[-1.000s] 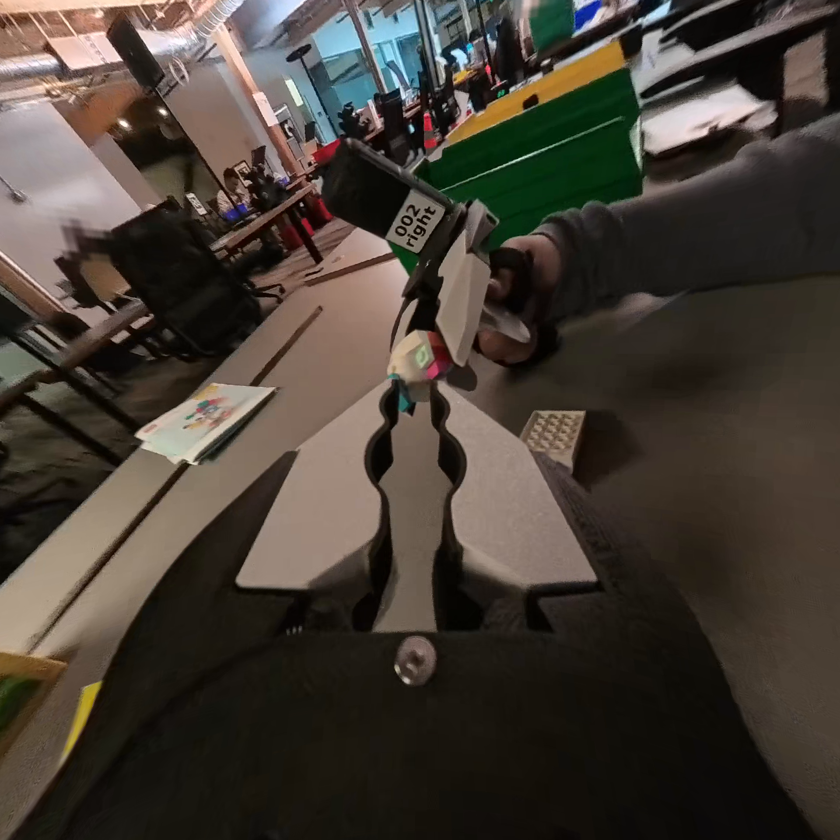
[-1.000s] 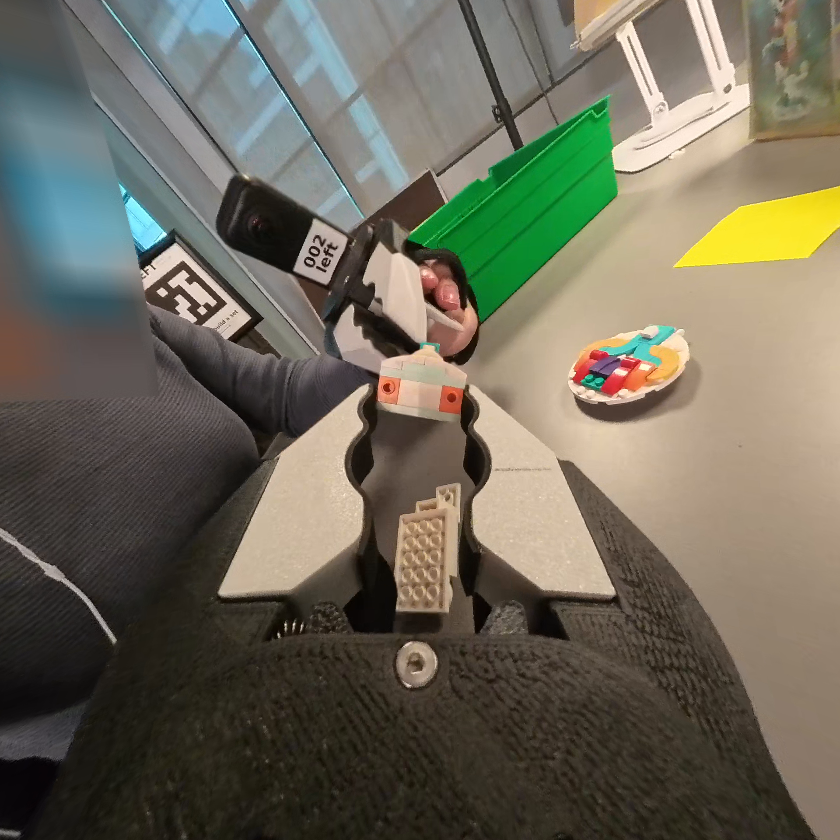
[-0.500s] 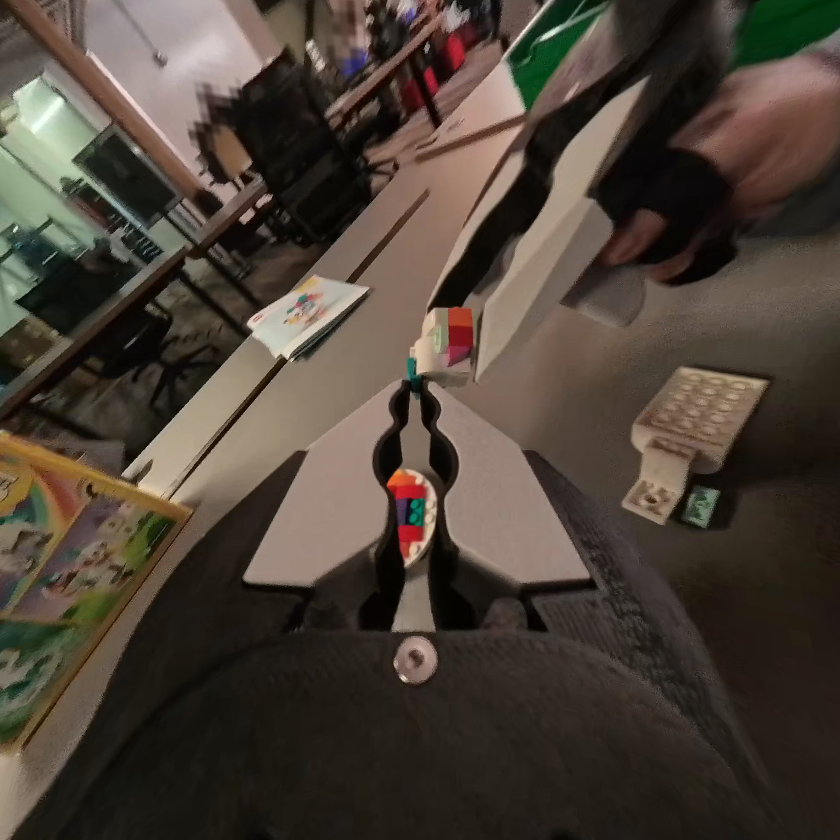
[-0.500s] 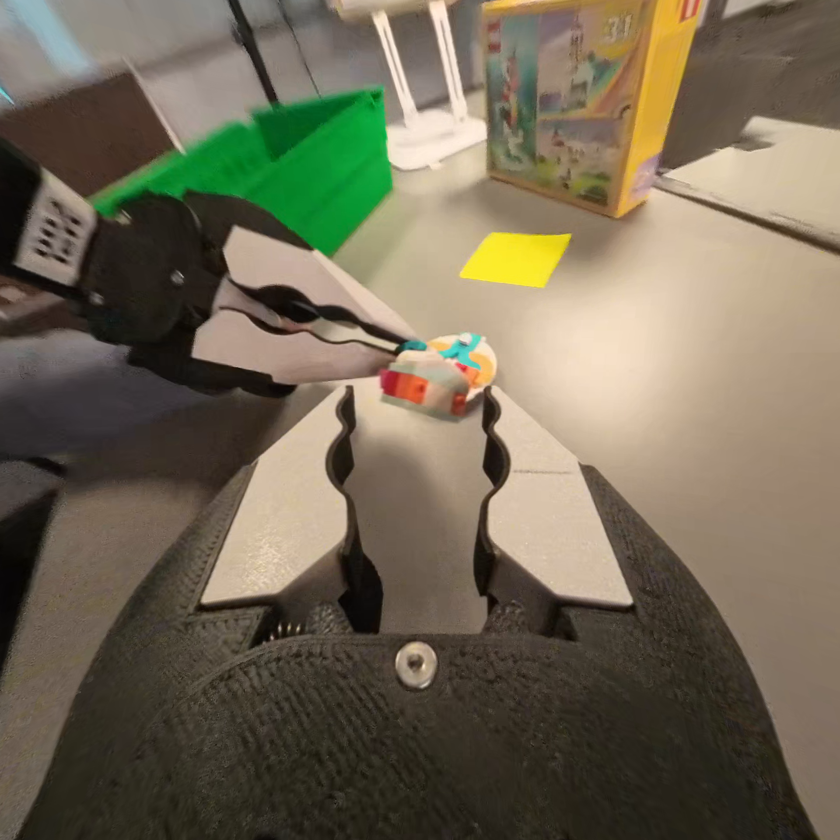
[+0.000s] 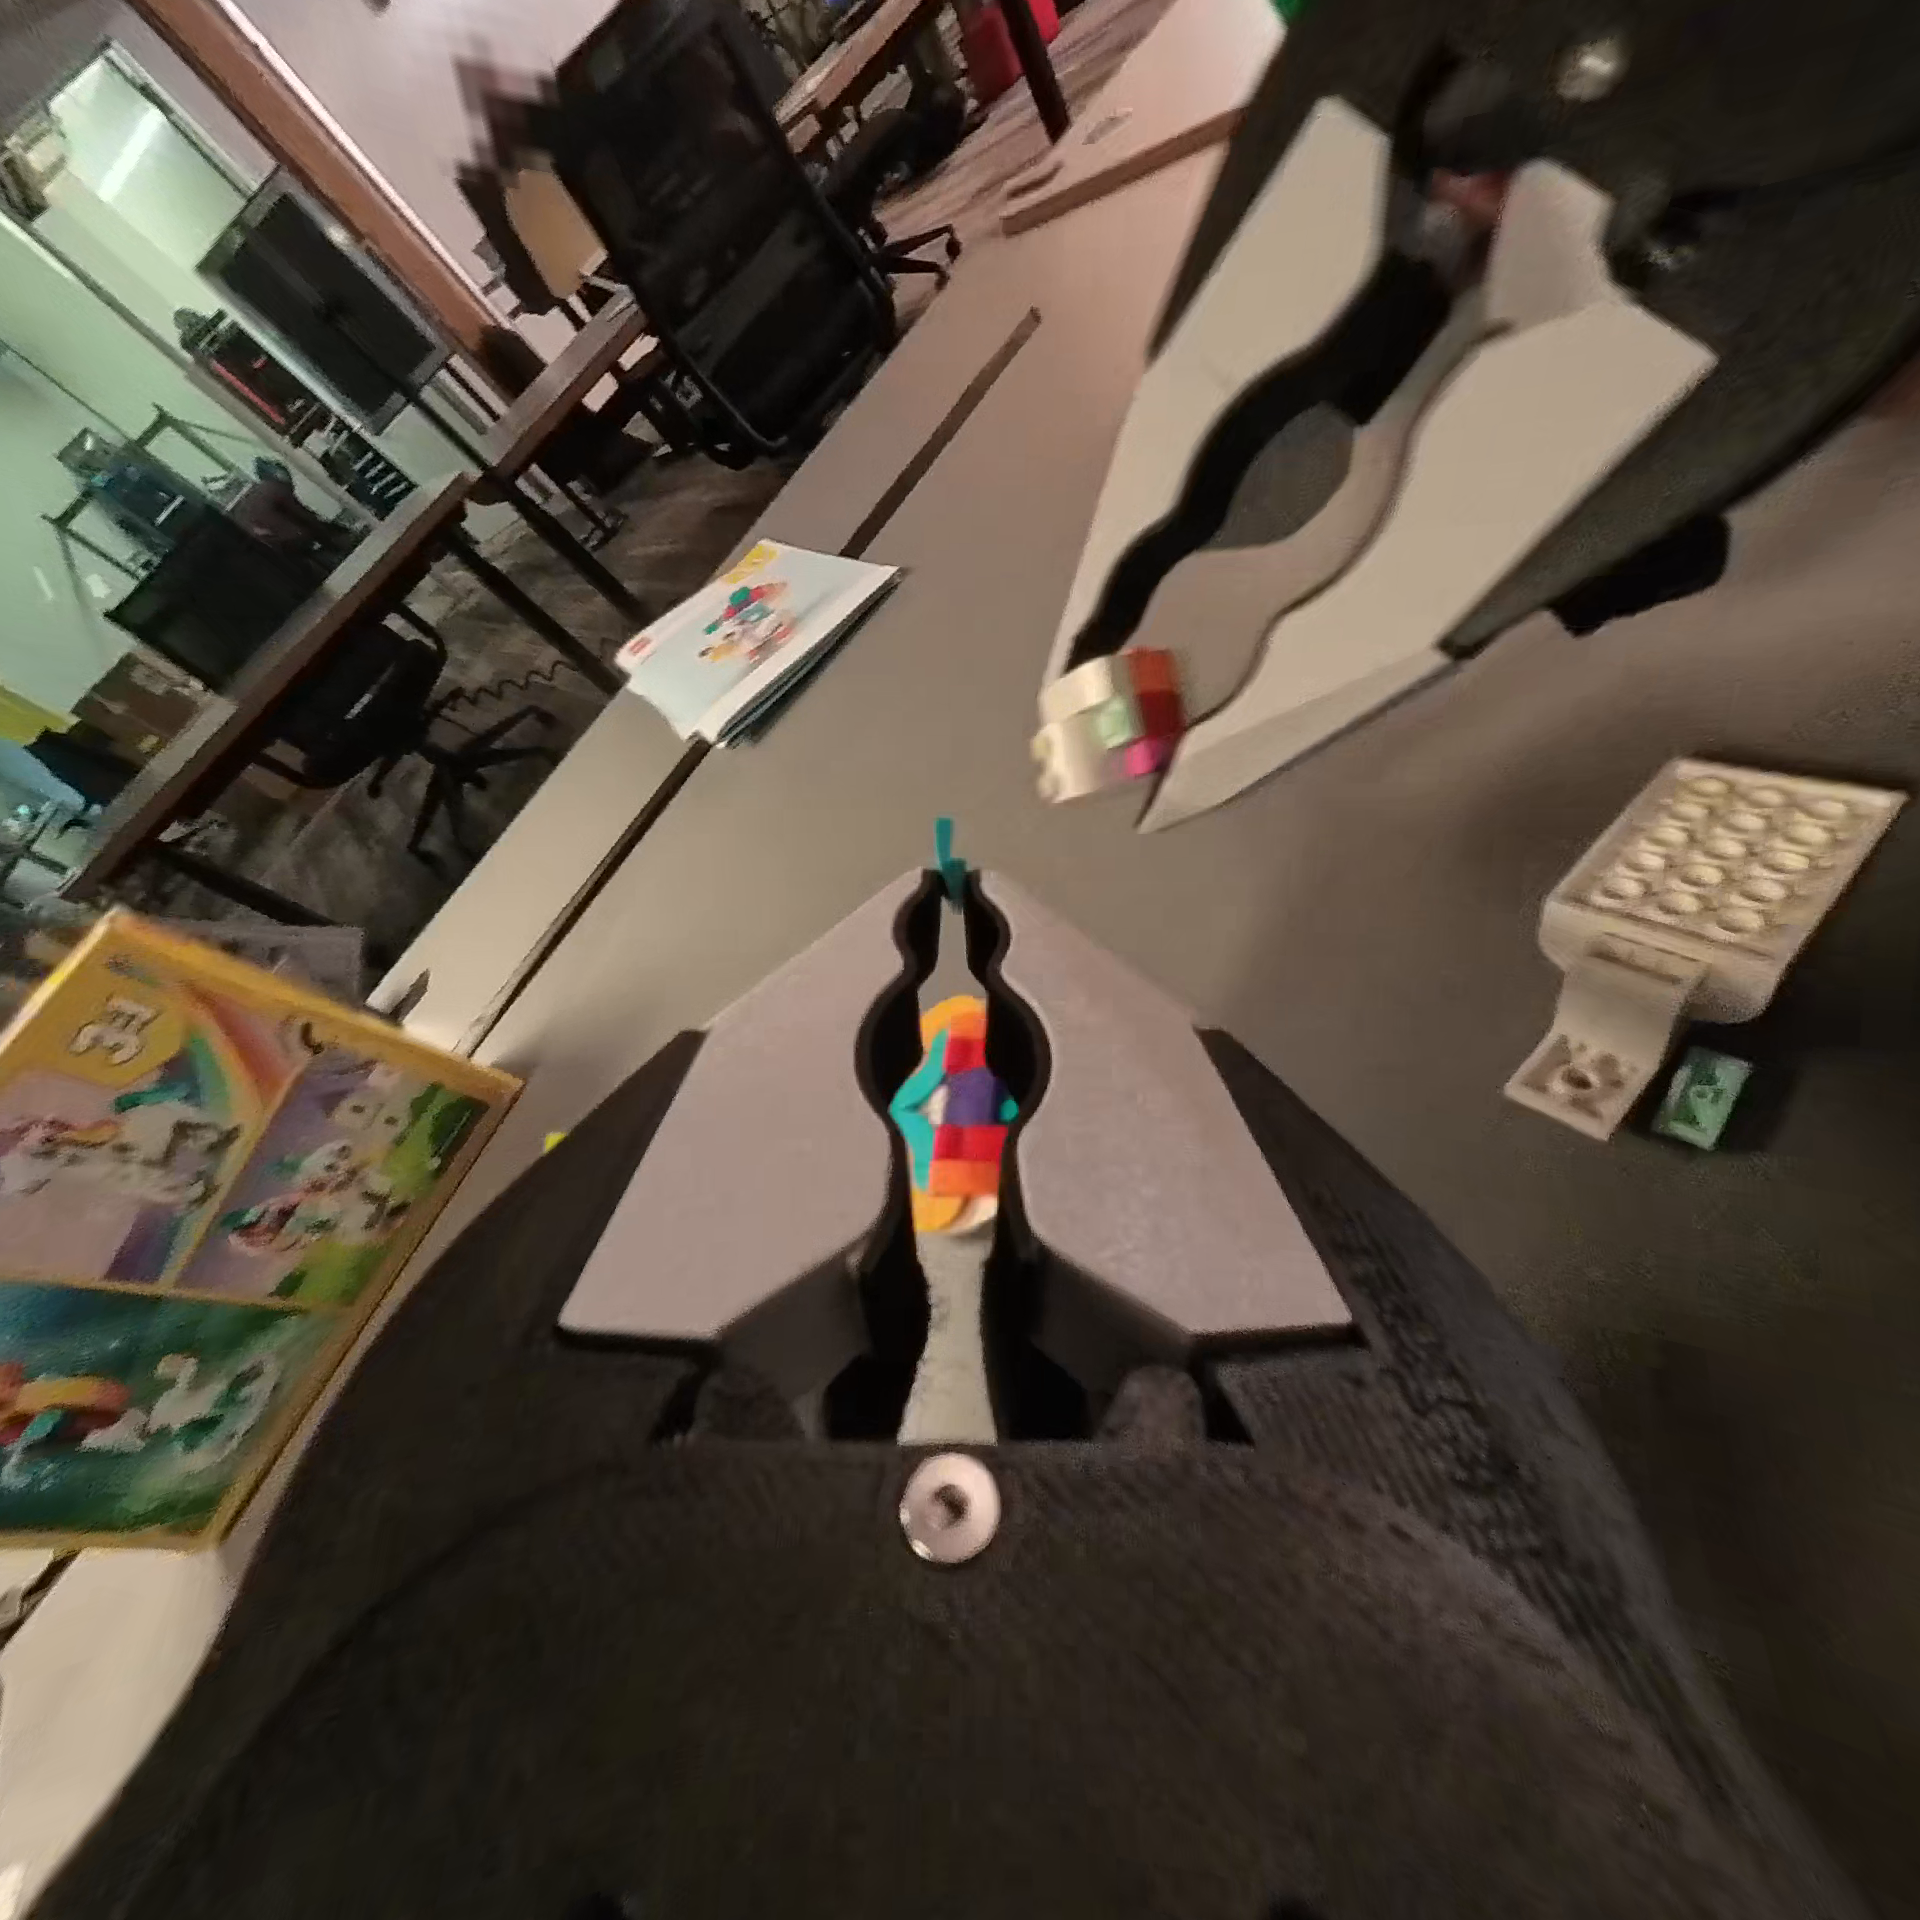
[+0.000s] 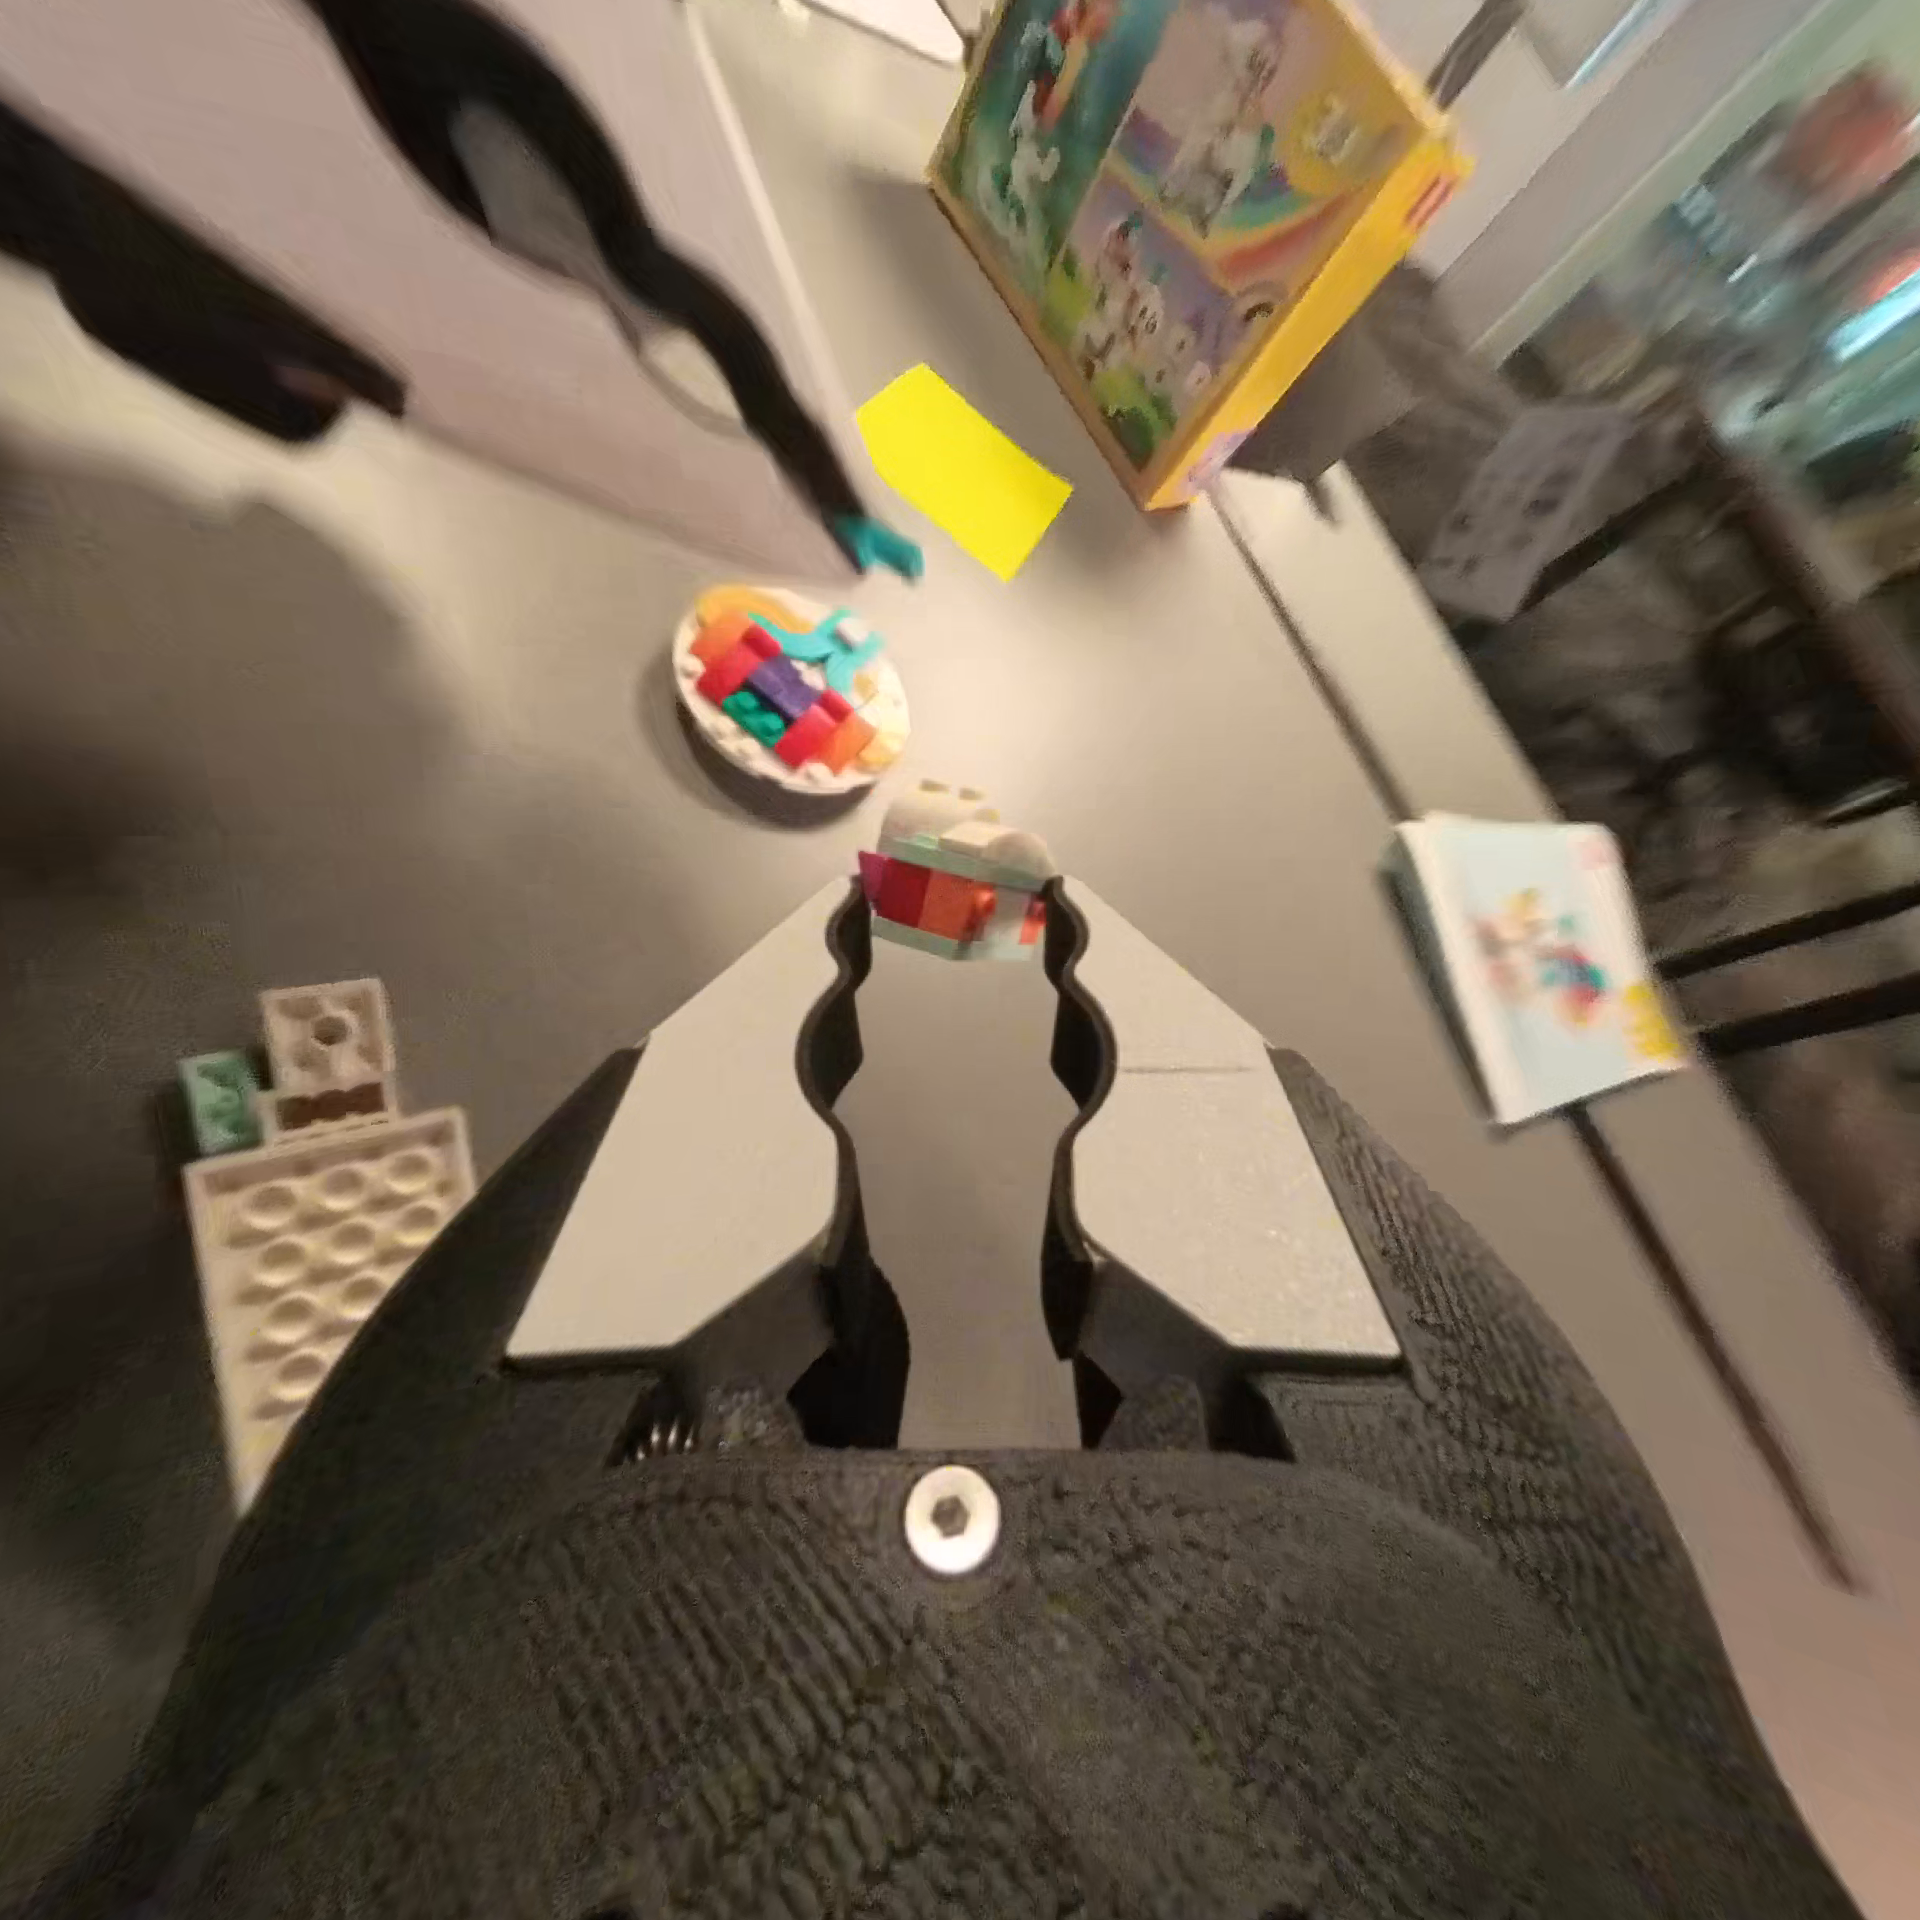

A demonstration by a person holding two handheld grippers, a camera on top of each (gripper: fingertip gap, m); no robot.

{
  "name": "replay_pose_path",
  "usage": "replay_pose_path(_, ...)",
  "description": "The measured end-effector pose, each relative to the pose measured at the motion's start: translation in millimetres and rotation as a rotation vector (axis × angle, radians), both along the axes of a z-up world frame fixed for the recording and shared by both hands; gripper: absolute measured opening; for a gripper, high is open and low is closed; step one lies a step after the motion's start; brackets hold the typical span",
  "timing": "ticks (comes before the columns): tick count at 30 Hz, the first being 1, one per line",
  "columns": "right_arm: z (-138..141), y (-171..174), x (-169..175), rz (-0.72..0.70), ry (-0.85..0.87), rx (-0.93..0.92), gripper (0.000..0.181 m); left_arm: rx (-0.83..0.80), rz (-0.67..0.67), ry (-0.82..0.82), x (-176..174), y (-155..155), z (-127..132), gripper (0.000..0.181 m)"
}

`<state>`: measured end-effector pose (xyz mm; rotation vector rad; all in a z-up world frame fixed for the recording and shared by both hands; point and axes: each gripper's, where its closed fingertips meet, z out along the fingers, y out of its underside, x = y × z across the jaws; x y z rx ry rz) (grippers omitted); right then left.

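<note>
In the left wrist view, the left gripper (image 5: 951, 883) sits at centre frame with its jaws drawn almost together, pinching a small teal piece (image 5: 947, 840) that sticks out past the tips. Through the gap between the fingers a round white plate of coloured bricks (image 5: 961, 1117) shows on the grey table (image 5: 1299, 914) below. In the upper right the right gripper (image 5: 1117, 727) reaches in, clamped on a small brick assembly (image 5: 1107, 722) of white, red and magenta. The two loads are apart, the assembly up and right of the teal piece. Judging from this, any joining would want a firm hold on so thin a piece, which could twist between the tips.

At right lies a cream studded plate (image 5: 1720, 883) with a small green brick (image 5: 1704, 1112) beside its tab. A booklet (image 5: 758, 639) lies at upper middle, and a yellow picture box (image 5: 197, 1216) stands at left.

In the right wrist view, the right gripper (image 6: 956, 899) holds the brick assembly (image 6: 956, 883) across its tips at a middling width. The left gripper (image 6: 847, 540) enters from the upper left, blurred, the teal piece (image 6: 878, 545) at its tip above the plate of coloured bricks (image 6: 790, 701). That plate lies directly under the gap between the two loads. A yellow paper sheet (image 6: 961, 483) and the picture box (image 6: 1195, 229) lie beyond; the cream studded plate (image 6: 312, 1236) is lower left, the booklet (image 6: 1538, 956) at right.
</note>
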<state>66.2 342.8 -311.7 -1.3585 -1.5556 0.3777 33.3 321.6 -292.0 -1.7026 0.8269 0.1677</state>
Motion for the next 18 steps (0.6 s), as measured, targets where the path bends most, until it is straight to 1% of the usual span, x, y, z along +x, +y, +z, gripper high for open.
replay_pose_path(1, 4.0, 0.1, 0.0, 0.006, 0.012, 0.043, 0.031, 0.0, 0.02, -0.028, -6.9, -2.2, 6.7, 0.003)
replay_pose_path(3, 12.6, -6.1, -2.6, 0.038, 0.064, 0.042, 0.031, 0.004, 0.101, -0.06, -25.6, -13.9, 29.2, 0.003)
replay_pose_path(5, 19.1, -4.9, -1.2, 0.038, 0.093, 0.08, 0.032, -0.001, 0.248, -0.079, -55.0, -36.8, 53.7, 0.003)
replay_pose_path(7, 20.0, -4.7, -0.8, 0.045, 0.102, 0.098, 0.032, -0.072, 0.436, -0.125, -95.1, -65.3, 65.8, 0.003)
replay_pose_path(8, 19.8, -4.8, -1.3, 0.047, 0.108, 0.104, 0.032, -0.139, 0.502, -0.168, -112.6, -79.8, 65.0, 0.003)
replay_pose_path(9, 18.7, -4.9, -1.9, 0.05, 0.108, 0.111, 0.032, -0.222, 0.538, -0.227, -126.3, -93.4, 60.3, 0.003)
replay_pose_path(11, 14.1, -6.0, -3.3, 0.061, 0.096, 0.12, 0.032, -0.34, 0.639, -0.331, -160.2, -113.8, 49.9, 0.003)
replay_pose_path(14, 11.4, -9.2, -5.7, 0.084, 0.09, 0.181, 0.032, -0.461, 0.846, -0.381, -215.4, -139.5, 26.0, 0.004)
replay_pose_path(15, 11.7, -10.0, -6.5, 0.087, 0.092, 0.209, 0.032, -0.492, 0.879, -0.4, -226.1, -143.9, 18.3, 0.014)
replay_pose_path(18, 12.3, -14.6, -9.1, 0.108, 0.1, 0.276, 0.032, -0.574, 0.938, -0.453, -243.4, -150.4, -3.6, 0.052)
